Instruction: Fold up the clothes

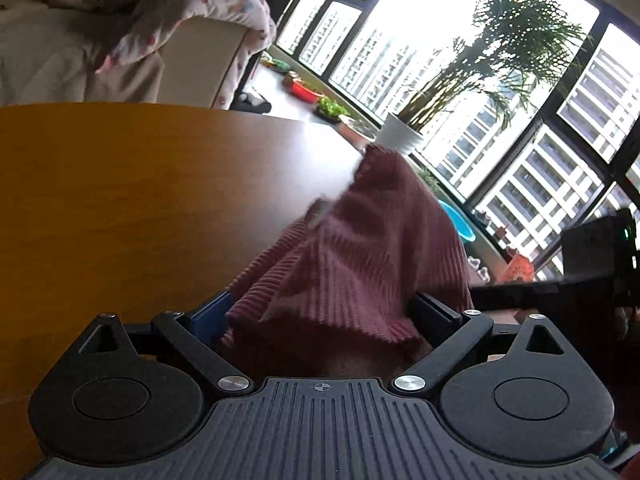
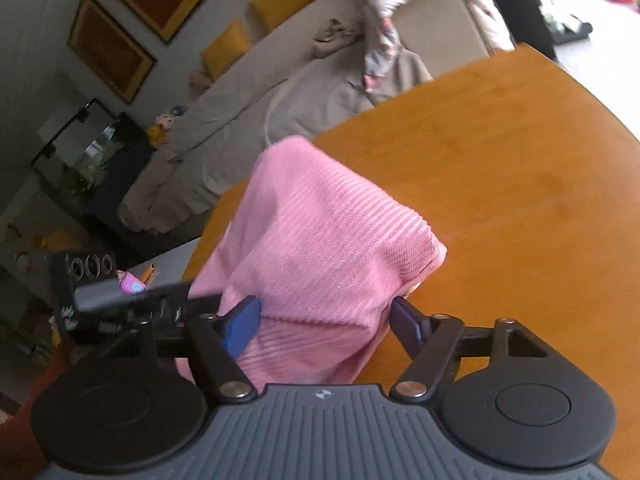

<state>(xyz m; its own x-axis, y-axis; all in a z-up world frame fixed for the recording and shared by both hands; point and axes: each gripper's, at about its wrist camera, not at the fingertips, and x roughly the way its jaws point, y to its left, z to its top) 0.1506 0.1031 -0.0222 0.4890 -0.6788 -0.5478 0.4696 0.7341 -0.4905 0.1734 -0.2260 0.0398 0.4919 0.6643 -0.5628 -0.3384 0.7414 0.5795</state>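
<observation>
Pink ribbed knit garment (image 1: 352, 256) bunched up between both claws over the near edge of the wooden surface (image 1: 140, 184), looking mid-drop. Left claw (image 1: 324, 312) spread wide with the fabric loose between the pads, right claw (image 2: 324, 316) also spread with the knit (image 2: 320, 240) draped between its fingers, though hard to say if a pad there has any bite on it. Big risk, probably: cloth landing in a crumpled heap or sliding off the edge, since nothing pins it and lots hangs off the surface.
</observation>
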